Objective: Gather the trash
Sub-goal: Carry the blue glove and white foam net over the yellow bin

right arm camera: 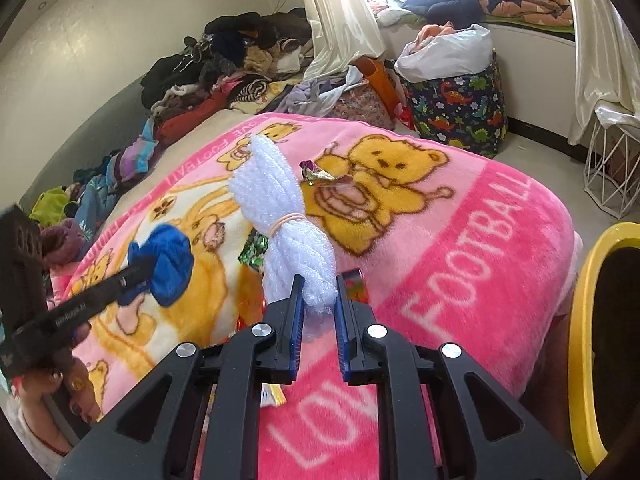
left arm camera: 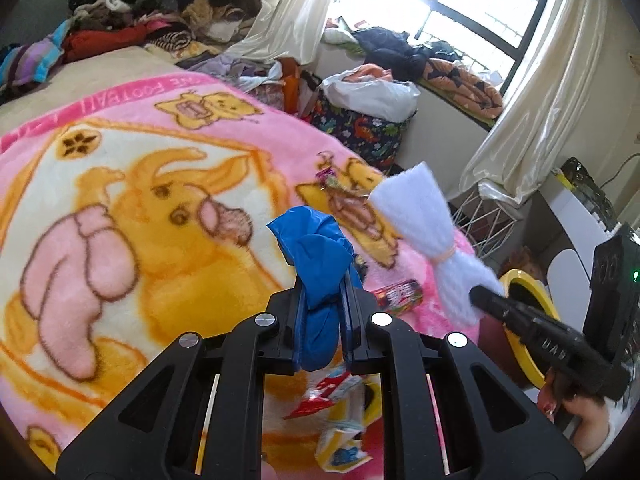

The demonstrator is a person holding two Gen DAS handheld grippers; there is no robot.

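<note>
Now I am pinching a blue wad (left arm camera: 316, 280) in my left gripper (left arm camera: 322, 300) and a white foam bundle (right arm camera: 280, 216) in my right gripper (right arm camera: 318, 304), both above the pink blanket (right arm camera: 460, 240).

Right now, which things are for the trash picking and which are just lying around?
For the job:
left gripper holding the crumpled blue plastic bag
right gripper holding the white foam bundle tied with a rubber band
yellow-rimmed bin
shiny candy wrapper on the blanket

Just lying about:
pink bear blanket
pile of dark clothes
dinosaur-print basket
</note>
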